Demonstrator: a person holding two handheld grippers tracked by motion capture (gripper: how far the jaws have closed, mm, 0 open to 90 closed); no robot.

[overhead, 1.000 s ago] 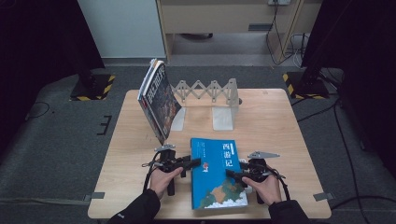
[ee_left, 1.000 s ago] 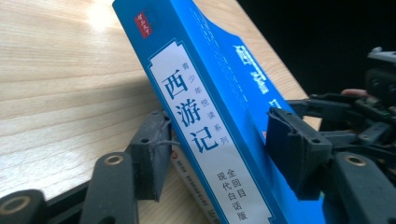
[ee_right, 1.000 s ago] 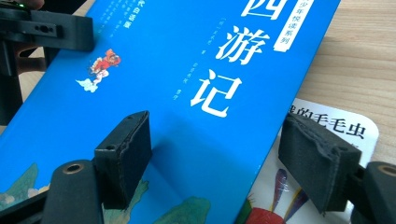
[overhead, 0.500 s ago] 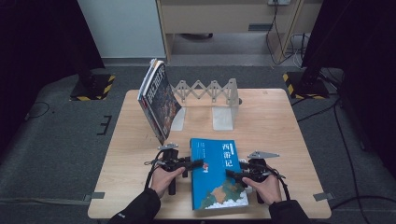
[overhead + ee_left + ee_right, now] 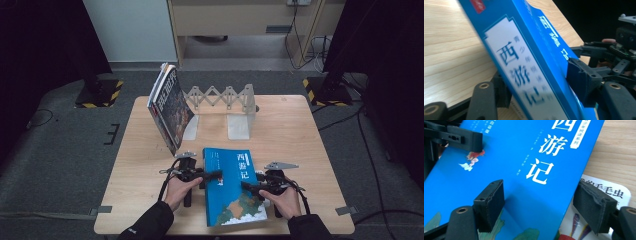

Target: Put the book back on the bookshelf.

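A blue book point(image 5: 232, 190) with white title characters lies at the front middle of the wooden table point(image 5: 300, 135). My left gripper point(image 5: 212, 176) is at its left edge. In the left gripper view the book's spine point(image 5: 529, 50) runs tilted between the jaws of my left gripper point(image 5: 539, 87), which have just been closing; one pad sits under the book and one on the cover. My right gripper point(image 5: 247, 186) is at the right edge. Over the blue cover point(image 5: 511, 157) my right gripper point(image 5: 541, 207) stands open. Its other pad is beyond the edge, above a white book point(image 5: 604, 190) underneath.
A dark-covered book point(image 5: 170, 107) leans steeply at the back left against a grey folding metal rack point(image 5: 225, 95) with upright plates point(image 5: 239, 125). Bare tabletop lies to the right of the rack and along both sides. Dark floor surrounds the table.
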